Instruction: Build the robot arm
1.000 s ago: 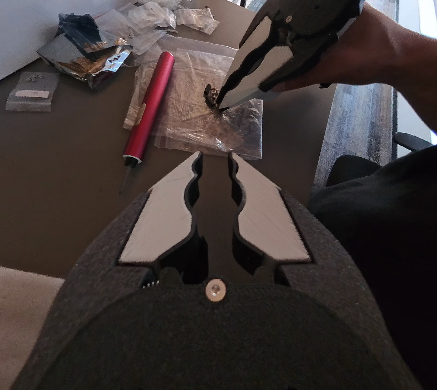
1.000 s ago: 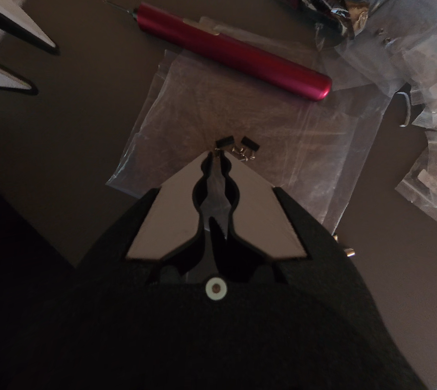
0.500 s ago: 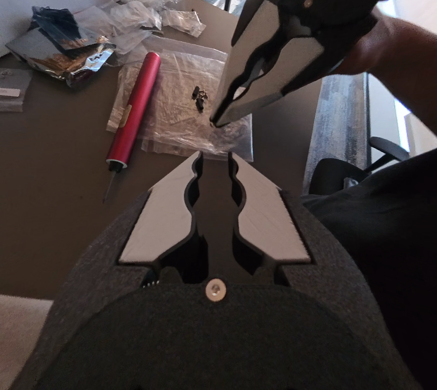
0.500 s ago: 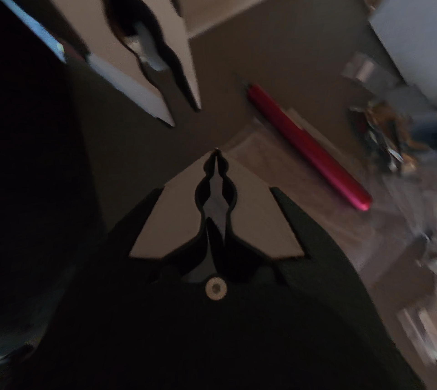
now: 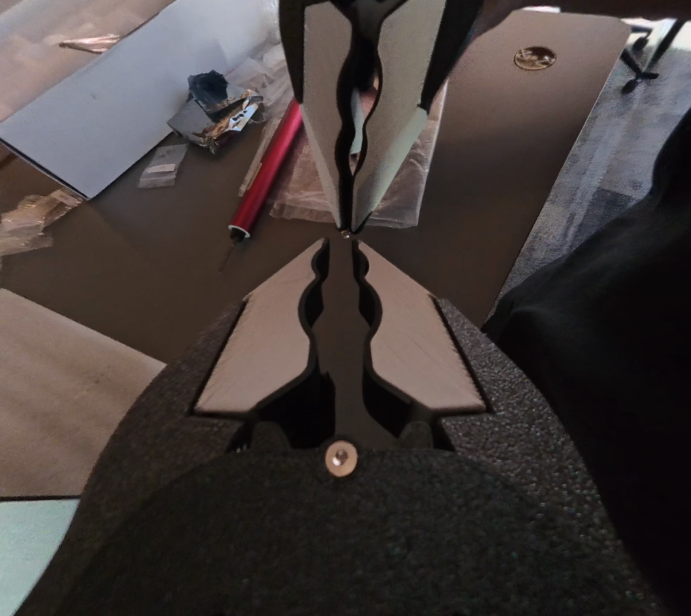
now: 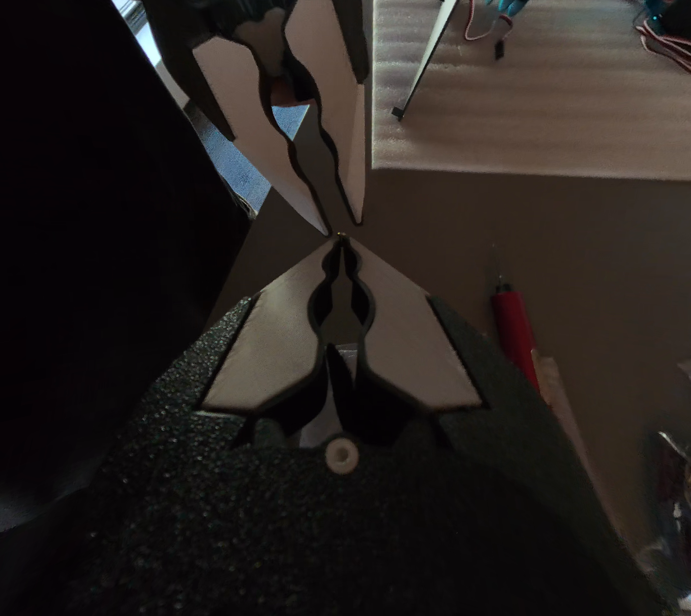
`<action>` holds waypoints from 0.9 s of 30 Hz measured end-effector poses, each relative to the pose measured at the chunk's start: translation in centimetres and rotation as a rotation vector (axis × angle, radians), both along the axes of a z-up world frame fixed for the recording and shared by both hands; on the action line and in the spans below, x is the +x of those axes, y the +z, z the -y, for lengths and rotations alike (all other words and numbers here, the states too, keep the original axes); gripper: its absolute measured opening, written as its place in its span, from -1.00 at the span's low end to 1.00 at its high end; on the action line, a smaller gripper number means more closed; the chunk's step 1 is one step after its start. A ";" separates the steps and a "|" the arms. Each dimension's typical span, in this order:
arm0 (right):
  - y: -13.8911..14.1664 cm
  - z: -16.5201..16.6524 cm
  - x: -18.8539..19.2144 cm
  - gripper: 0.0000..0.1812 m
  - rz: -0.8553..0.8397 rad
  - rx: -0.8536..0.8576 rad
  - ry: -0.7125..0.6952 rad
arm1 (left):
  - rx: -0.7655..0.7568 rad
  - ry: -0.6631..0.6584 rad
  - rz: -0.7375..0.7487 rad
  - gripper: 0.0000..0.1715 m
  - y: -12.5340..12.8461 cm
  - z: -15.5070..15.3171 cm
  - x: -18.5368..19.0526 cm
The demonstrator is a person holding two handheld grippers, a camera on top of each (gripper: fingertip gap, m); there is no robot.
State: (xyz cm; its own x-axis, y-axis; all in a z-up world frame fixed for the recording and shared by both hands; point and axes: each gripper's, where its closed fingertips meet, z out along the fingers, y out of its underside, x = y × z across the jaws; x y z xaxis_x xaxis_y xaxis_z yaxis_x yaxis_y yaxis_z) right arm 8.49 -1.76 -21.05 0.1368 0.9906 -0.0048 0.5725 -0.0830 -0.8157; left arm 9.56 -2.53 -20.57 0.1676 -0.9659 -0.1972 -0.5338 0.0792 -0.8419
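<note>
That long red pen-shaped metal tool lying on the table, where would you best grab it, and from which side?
Grip the red cylindrical metal tool around mid-barrel, coming from above with fingers either side of its width. It lies flat on the brown table; the barrel is smooth and even, while its thin needle tip looks too fine to hold. Probably suits the open left gripper; the right gripper pinches a tiny metal piece.

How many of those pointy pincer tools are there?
2. The left gripper, fingers apart, sits at the bottom of its own view. The right gripper points down at it, tip to tip, shut on a tiny screw.
</note>
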 end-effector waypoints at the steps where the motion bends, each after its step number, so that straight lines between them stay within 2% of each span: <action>1: 0.0 0.0 0.0 -0.98 0.003 0.005 0.015 | 0.010 0.005 0.000 -0.86 0.1 0.2 0.0; 11: 0.5 0.8 -0.8 -1.00 0.006 -0.008 0.154 | 0.019 0.056 0.002 -0.97 0.2 0.7 -0.3; 18: 0.1 0.0 -1.1 -0.99 0.057 0.001 0.174 | 0.006 0.100 0.005 -0.92 0.0 0.0 -1.0; 27: -0.5 -0.8 -2.4 -0.99 0.086 -0.012 0.192 | -0.012 0.139 0.016 -1.00 -0.1 -1.4 -2.3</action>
State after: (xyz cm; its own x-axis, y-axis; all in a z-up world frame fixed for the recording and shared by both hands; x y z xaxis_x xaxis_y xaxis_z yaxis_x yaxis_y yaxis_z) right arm 6.13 -1.00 -21.55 -0.0542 0.9984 -0.0129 0.6465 0.0252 -0.7625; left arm 7.23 -1.09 -20.68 0.3031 -0.9354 -0.1822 -0.5256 -0.0046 -0.8507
